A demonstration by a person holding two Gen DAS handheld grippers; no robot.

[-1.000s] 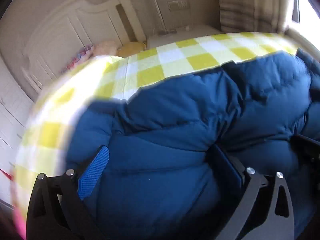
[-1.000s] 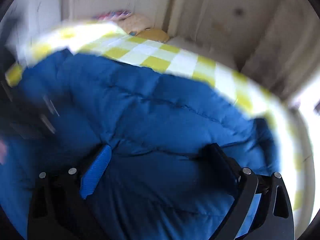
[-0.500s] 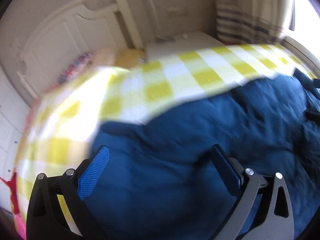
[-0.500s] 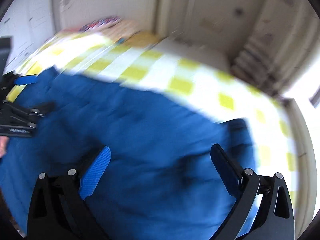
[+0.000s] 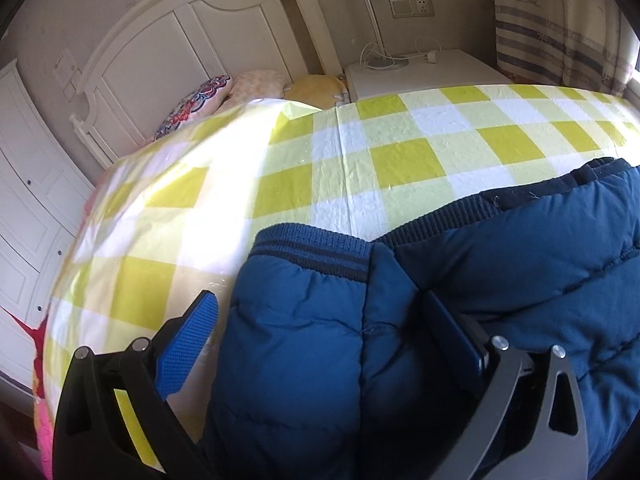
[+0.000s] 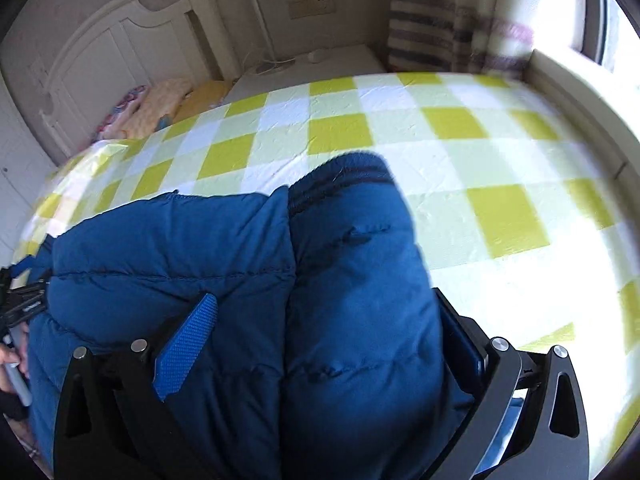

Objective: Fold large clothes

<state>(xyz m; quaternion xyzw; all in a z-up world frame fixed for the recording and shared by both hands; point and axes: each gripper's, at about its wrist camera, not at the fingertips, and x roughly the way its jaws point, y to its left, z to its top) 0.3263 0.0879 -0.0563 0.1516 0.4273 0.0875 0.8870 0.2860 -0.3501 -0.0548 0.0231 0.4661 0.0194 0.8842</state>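
Note:
A puffy blue jacket (image 5: 520, 272) lies on a bed with a yellow-and-white checked cover (image 5: 320, 168). In the left wrist view a sleeve with a ribbed cuff (image 5: 308, 248) bulges up between the fingers of my left gripper (image 5: 320, 300), which stands wide open around it. In the right wrist view another padded sleeve (image 6: 360, 260) with a dark cuff (image 6: 348, 168) fills the gap of my right gripper (image 6: 324, 298), also wide open. The left gripper (image 6: 20, 308) shows at the left edge of that view, with a person's hand (image 6: 8, 360) below it.
A white headboard (image 5: 180, 32) and several pillows (image 5: 256, 84) are at the far end of the bed. A white nightstand (image 5: 420, 72) with cables stands beside it, then a striped curtain (image 5: 560, 28). White wardrobe doors (image 5: 28, 200) are on the left, a window ledge (image 6: 580, 92) on the right.
Both grippers have moved from over the jacket's body to its sleeves, and the ribbed cuffs have come into view. The finger spacing has stayed wide.

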